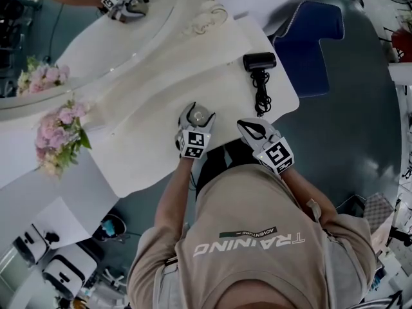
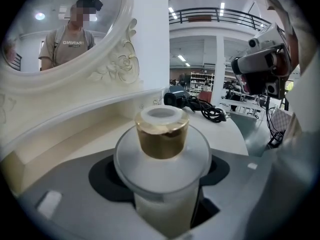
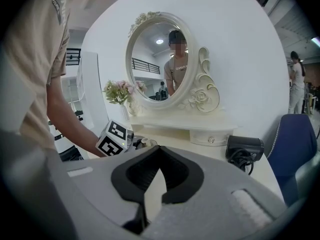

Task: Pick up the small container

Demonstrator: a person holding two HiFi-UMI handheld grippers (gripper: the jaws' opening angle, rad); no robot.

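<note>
The small container (image 2: 161, 134) stands gripped between the left tongs (image 1: 196, 113).

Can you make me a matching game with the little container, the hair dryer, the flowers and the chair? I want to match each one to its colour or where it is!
Things:
1. small container
2. hair dryer
3. flowers
4. chair

Matches:
A. pink
B. blue
C. between the jaws of the left gripper
D. black, lying on the table

Pairs: 1-C, 2-D, 3-A, 4-B.
</note>
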